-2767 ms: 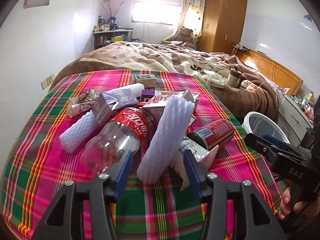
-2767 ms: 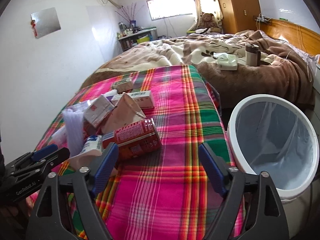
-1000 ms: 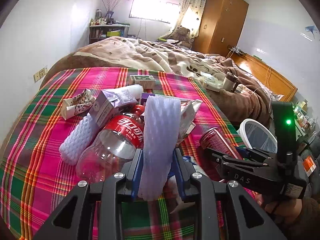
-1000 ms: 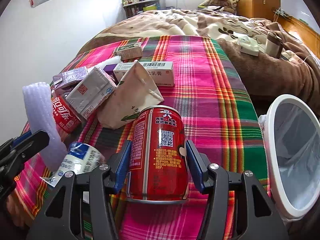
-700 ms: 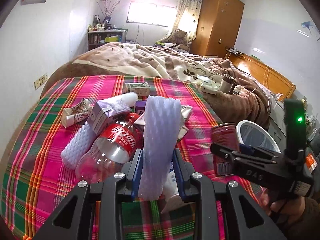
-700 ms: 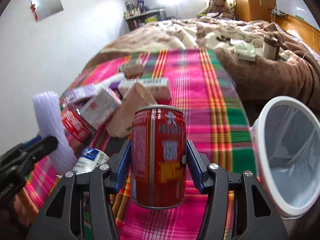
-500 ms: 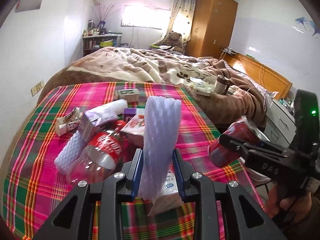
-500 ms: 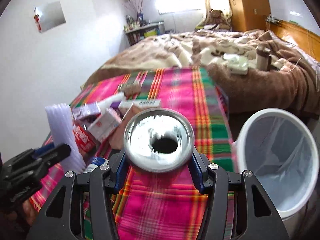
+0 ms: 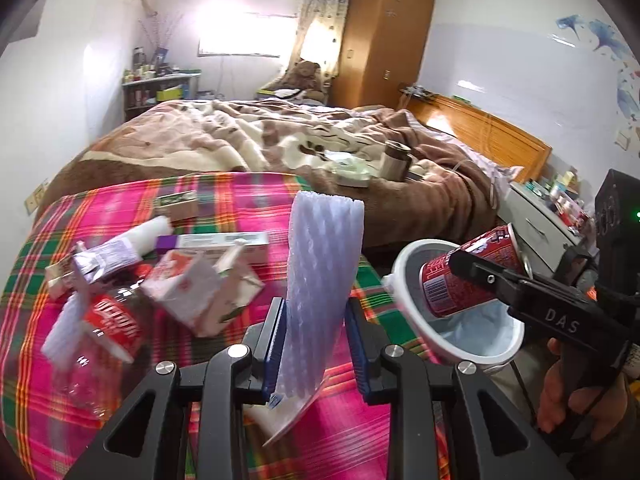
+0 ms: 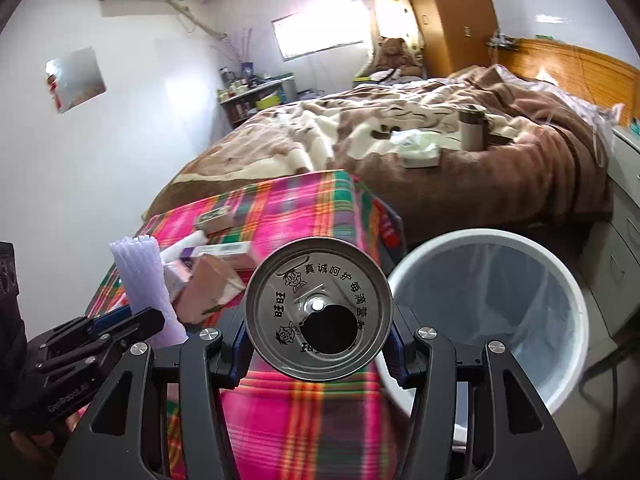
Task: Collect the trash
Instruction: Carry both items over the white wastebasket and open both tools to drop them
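Observation:
My left gripper (image 9: 316,340) is shut on a white foam net sleeve (image 9: 320,276), held upright above the plaid cloth; it also shows in the right wrist view (image 10: 144,284). My right gripper (image 10: 318,340) is shut on a red drink can (image 10: 318,316), its silver top facing the camera. In the left wrist view the can (image 9: 464,280) hangs tilted over the rim of the white trash bin (image 9: 400,280). The bin (image 10: 576,292), lined with a clear bag, stands right of the bed edge.
On the plaid cloth (image 9: 224,200) lie a clear plastic bottle with red label (image 9: 108,336), cartons (image 9: 196,292), a long box (image 9: 224,240), a small box (image 9: 176,202) and another foam sleeve (image 9: 64,328). A brown blanket with a tumbler (image 9: 394,164) lies behind.
Both grippers closed on their items and lifted. The right gripper carried the can right, tipping it, to above the bin. The left lifted the foam sleeve off the pile.

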Motion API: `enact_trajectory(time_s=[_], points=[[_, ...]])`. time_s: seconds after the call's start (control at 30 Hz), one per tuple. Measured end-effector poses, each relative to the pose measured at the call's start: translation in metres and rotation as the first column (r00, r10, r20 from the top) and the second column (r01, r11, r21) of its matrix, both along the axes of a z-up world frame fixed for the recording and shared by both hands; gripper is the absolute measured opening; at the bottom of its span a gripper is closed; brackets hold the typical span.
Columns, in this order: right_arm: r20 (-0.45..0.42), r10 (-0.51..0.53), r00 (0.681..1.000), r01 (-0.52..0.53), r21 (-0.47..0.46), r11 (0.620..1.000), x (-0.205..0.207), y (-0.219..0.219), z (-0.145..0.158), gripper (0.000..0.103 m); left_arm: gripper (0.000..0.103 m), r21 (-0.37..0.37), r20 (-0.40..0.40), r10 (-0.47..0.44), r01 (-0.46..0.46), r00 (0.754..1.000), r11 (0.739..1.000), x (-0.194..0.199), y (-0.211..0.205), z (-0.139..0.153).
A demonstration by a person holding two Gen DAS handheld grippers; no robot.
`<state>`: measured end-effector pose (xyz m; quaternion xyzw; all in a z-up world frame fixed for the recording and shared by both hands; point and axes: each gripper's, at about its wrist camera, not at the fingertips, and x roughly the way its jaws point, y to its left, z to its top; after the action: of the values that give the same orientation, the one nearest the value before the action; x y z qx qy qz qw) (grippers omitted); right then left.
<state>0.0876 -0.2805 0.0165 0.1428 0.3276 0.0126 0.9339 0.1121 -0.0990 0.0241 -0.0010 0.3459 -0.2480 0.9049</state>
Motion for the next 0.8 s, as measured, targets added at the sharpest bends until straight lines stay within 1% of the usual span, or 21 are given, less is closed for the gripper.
enact_trajectory(time_s=[0.13, 0.2, 0.37, 0.47, 0.53, 0.67, 0.8], points=[[-0.011, -0.045, 0.999, 0.045, 0.037, 0.998, -0.003, -0.024, -0.005, 0.054, 0.03, -0.013, -0.001, -0.045, 0.045, 0.999, 0.999, 0.001, -0.023, 0.004], [-0.014, -0.07, 0.997, 0.071, 0.035, 0.997, -0.005, -0.034, -0.007, 0.054, 0.03, -0.011, 0.004, -0.075, 0.075, 0.997, 0.997, 0.001, -0.039, 0.006], [-0.035, -0.119, 0.992, 0.12, 0.026, 0.992, -0.006, -0.059, -0.013, 0.054, 0.03, -0.036, 0.0, -0.156, 0.156, 0.988, 0.987, 0.004, -0.077, 0.006], [-0.06, -0.155, 0.986, 0.155, 0.0, 0.988, -0.002, -0.072, -0.02, 0.054, 0.03, -0.046, -0.018, -0.211, 0.21, 0.977, 0.977, 0.008, -0.101, 0.001], [-0.076, -0.173, 0.982, 0.173, -0.001, 0.985, -0.001, -0.082, -0.025, 0.054, 0.03, -0.058, -0.041, -0.246, 0.244, 0.968, 0.968, 0.01, -0.117, -0.003], [-0.103, -0.194, 0.976, 0.194, -0.011, 0.981, -0.003, -0.096, -0.033, 0.054, 0.03, -0.052, -0.059, -0.276, 0.273, 0.959, 0.961, 0.013, -0.142, -0.013], [-0.139, -0.203, 0.969, 0.204, -0.014, 0.979, 0.0, -0.107, -0.043, 0.054, 0.03, -0.044, -0.099, -0.301, 0.298, 0.949, 0.954, 0.016, -0.163, -0.025]])
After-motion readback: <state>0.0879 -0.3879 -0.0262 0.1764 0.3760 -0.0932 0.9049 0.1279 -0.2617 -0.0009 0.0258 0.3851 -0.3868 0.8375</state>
